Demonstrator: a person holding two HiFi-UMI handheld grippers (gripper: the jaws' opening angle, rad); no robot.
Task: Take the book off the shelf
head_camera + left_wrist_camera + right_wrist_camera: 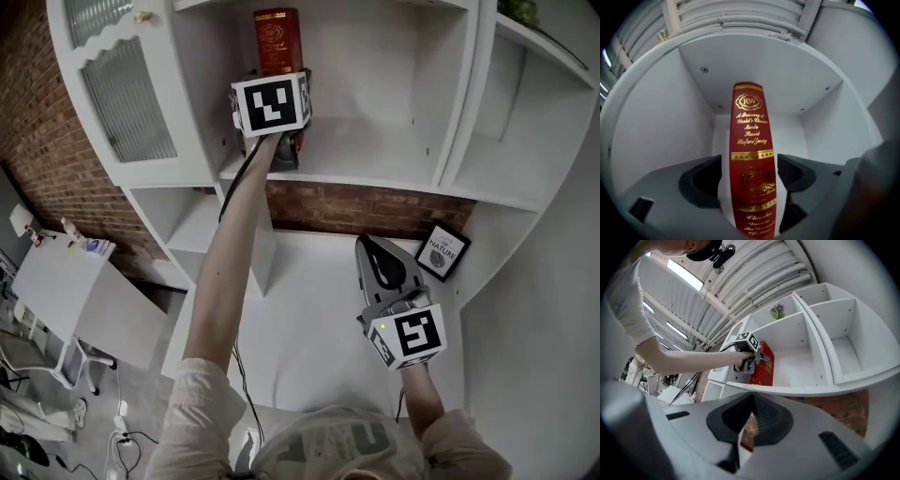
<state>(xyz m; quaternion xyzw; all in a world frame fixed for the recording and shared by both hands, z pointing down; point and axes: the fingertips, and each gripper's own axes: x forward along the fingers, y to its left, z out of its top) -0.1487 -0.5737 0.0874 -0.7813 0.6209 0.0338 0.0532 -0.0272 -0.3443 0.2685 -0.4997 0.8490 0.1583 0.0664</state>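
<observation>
Close to the body, holding the right gripper (366, 244) low over the white counter (309, 319), elbow bent, tip aimed up toward the shelves. Keeping its 2 jaws pressed together with nothing between them. Just right of that tip, a small framed print (442, 251), propped in the counter's back corner.

Reaching the left arm (230, 272) out almost straight, with a black cable (246, 169) along it, up past a strip of brick wall (356, 208) to the open shelf (375, 161). Holding the left gripper (748, 174) just above the shelf board, with its 2 jaws spread wide, 1 on each side of the red book (751, 140). Not clamping: a sliver of gap at the left pad, the right pad very near the cover.

Standing upright on that board, in the left part of its compartment, spine with gold lettering turned outward toward the gripper, white back panel behind.

Farther off, a glass cabinet door (127, 98) left of the compartment, a small plant (777, 310) on a higher shelf, and a white table (66, 281) down at floor level on the left.
</observation>
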